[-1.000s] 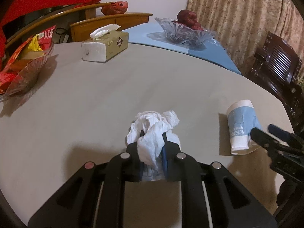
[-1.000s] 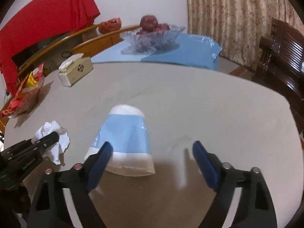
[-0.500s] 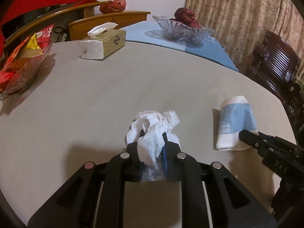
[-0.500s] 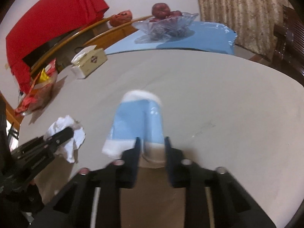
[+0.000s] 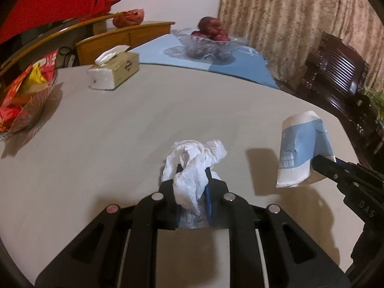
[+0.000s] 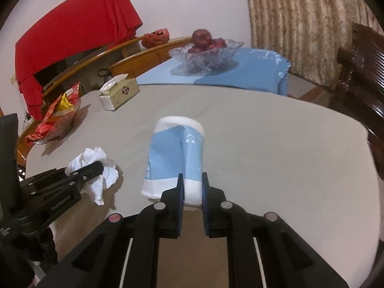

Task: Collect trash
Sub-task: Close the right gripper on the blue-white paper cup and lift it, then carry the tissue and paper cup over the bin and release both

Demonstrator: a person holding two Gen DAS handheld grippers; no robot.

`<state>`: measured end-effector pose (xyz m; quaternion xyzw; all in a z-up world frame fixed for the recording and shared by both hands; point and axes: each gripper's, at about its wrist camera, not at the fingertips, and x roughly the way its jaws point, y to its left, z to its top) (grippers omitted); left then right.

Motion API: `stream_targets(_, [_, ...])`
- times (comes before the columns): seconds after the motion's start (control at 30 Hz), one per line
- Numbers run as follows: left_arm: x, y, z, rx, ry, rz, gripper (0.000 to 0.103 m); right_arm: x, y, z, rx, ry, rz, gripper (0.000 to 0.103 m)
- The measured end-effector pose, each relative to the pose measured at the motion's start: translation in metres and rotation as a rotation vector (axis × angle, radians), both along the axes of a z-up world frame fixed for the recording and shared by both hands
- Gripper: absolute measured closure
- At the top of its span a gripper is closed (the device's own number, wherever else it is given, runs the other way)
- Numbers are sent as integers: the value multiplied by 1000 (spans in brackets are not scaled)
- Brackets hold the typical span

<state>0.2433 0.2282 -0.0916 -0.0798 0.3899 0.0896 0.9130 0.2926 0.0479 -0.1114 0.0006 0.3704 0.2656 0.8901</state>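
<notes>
Both pairs of fingers are clamped on trash. On the left gripper (image 5: 193,180) the jaws are shut on a crumpled white tissue (image 5: 192,165), which bulges out above and between the blue pads. On the right gripper (image 6: 192,184) the jaws are closing and already press on the near white rim of a crushed blue-and-white paper cup (image 6: 177,153), flattening it between the pads.

From the largest thing down: a round grey table (image 5: 120,144) fills most of both views. Beyond its far edge stands a lower surface under a blue cloth (image 6: 252,69). A patterned curtain (image 5: 288,19) hangs at the far right, a red cloth (image 6: 72,28) at the far left, and a dark wooden chair (image 5: 336,72) stands at the right.

On the blue cloth sits a glass bowl (image 6: 206,57) with dark red fruit. At the table's far left lies a tissue box (image 5: 115,72) with a sheet sticking up, and further left another glass dish of red and yellow snack packets (image 5: 24,96).

The cup hangs tilted off the table at the right of the left wrist view, casting a shadow on the tabletop just to its left. The tissue is near the middle, close to the table's near edge, left of the cup.
</notes>
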Motion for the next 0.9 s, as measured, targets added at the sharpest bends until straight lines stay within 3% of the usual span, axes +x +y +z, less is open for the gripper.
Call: stream_targets(0.9, [-79,-167,79,-50,-138,-267,88,-115,-156,71,16,-136,-200,90])
